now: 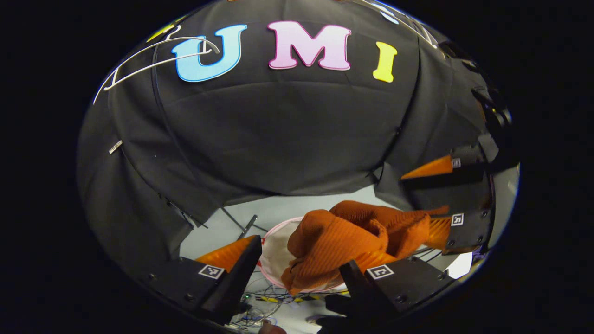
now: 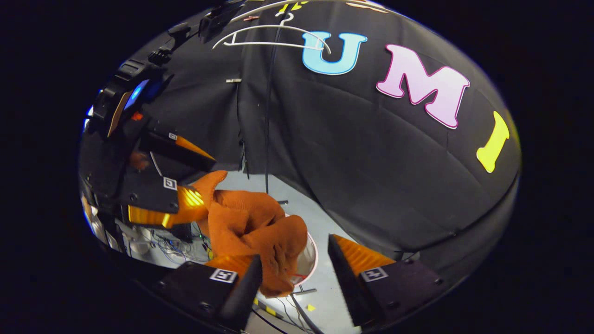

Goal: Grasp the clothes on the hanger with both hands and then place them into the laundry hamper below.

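Clothes seen as one rust-orange ribbed knit garment [image 1: 343, 241], bunched in folds and hung just above the round white fabric laundry hamper with a pink rim [image 1: 274, 253]. Not yet down inside the hamper; lowest fold reached about to the rim in the left gripper view, and could not tell whether it touched.

Left tool [image 1: 301, 253] held wide over the hamper, fingers well apart, nothing pinched between them. Draped against only one of its fingers, that garment, on the side farther from the hamper's bare rim. Same tool [image 2: 204, 181] spotted in the right gripper view, up and away from the hamper, spread wide too, cloth lying over its lower finger.

Right tool [image 2: 294, 250] likewise gaped wide above the hamper [image 2: 310, 260], garment [image 2: 250, 227] sagging past one finger, the other finger bare. Found again in the left gripper view [image 1: 420, 199], beyond the hamper, fingers parted, cloth meeting the lower one.

Hamper stood on grey floor [image 1: 278, 208], loose cables [image 1: 264, 297] beside it. High above the hamper, white wire hanger [image 1: 153, 62] left bare against the black cloth wall.
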{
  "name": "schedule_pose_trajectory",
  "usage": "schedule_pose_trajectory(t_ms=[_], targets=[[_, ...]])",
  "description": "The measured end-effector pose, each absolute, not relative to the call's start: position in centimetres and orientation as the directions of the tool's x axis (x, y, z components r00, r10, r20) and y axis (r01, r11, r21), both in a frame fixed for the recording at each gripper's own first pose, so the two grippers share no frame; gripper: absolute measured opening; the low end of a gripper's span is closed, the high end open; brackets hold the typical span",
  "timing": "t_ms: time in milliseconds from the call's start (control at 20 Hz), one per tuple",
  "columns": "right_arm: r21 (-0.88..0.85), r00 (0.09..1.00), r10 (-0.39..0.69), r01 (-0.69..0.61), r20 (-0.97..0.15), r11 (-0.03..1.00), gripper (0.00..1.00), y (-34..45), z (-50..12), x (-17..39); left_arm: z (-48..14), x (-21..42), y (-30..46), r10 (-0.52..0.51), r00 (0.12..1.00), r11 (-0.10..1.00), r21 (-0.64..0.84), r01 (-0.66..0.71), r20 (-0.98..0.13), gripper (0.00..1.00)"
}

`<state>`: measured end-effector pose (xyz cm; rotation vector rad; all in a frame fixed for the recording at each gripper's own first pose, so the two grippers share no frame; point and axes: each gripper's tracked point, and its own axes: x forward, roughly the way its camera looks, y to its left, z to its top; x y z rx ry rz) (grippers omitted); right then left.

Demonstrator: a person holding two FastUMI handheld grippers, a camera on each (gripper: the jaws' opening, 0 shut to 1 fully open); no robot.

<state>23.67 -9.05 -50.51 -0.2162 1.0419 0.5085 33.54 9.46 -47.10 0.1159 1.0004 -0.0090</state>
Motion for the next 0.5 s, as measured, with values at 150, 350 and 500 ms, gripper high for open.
schedule_pose_trajectory(t_ms=[150, 350, 500], targets=[[0.111, 0.425, 0.326, -0.456, -0.844, 0.883, 0.97, -8.7, -49.5, 24.1, -46.7, 33.7, 9.8, 0.029, 0.553, 0.998, 0.060, 0.037, -0.833, 0.96], [0.110, 0.462, 0.319, -0.424, -0.827, 0.899, 0.99, -8.7, -48.6, 25.3, -44.8, 34.5, 10.3, 0.030, 0.602, 0.999, 0.046, 0.012, -0.798, 0.96], [0.114, 0.472, 0.314, -0.404, -0.824, 0.908, 0.98, -8.7, -48.0, 25.1, -43.6, 34.2, 10.1, 0.021, 0.626, 0.999, 0.033, 0.008, -0.780, 0.95]])
